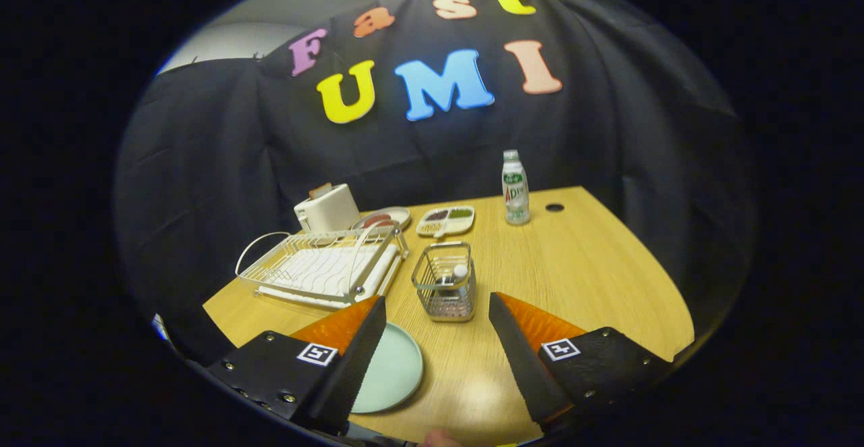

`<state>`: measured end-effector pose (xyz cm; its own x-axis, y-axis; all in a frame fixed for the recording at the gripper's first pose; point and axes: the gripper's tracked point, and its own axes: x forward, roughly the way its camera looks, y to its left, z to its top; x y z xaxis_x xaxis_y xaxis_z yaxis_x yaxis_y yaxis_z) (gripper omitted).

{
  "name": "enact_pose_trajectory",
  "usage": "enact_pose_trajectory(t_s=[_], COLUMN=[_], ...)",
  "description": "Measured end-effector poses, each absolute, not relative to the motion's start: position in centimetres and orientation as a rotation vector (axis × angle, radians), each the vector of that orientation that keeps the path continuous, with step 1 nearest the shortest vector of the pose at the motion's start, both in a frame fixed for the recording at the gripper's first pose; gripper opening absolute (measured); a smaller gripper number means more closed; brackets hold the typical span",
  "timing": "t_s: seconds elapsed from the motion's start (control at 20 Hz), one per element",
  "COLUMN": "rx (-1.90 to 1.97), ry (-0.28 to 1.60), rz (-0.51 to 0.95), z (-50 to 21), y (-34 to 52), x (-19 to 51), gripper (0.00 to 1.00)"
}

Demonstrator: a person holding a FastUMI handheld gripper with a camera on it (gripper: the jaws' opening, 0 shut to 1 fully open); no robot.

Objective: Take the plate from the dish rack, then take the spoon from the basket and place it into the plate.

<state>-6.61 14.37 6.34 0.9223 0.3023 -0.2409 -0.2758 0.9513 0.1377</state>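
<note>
A: Between the fingers — nothing. The gripper (pixel 437 339) hangs with its fingers spread wide apart over the wooden table (pixel 594 278).

B: Plate?

A: The pale green plate (pixel 395 373) lies flat on the table, already off the dish rack (pixel 324 268), tucked partly under one finger.

B: And the spoon?

A: Just ahead of the fingers, roughly on the midline, stands the wire basket (pixel 445 290). A white-tipped handle (pixel 460 271) pokes up inside — probably the spoon, standing near upright.

B: So the approach?

A: Judged: straight forward and down, closing across the handle; long axis runs vertical, so the basket wires look the likeliest snag.
</note>
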Motion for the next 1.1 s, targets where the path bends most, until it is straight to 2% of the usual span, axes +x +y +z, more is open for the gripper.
enact_pose_trajectory(t_s=[0.45, 0.7, 0.8, 0.9, 0.95, 1.1], rx=[0.073, 0.066, 0.072, 0.076, 0.072, 0.088], ry=[-0.016, -0.021, -0.026, -0.044, -0.032, -0.031], rz=[0.279, 0.228, 0.24, 0.224, 0.235, 0.233], z=[8.5, 5.2, 4.4, 4.5, 3.8, 4.1], y=[13.6, 13.8, 14.8, 15.0, 15.1, 15.4], x=[-2.3, 2.2, 3.5, 4.5, 5.3, 5.7], gripper=[0.94, 0.93, 0.89, 0.78, 0.68, 0.22])
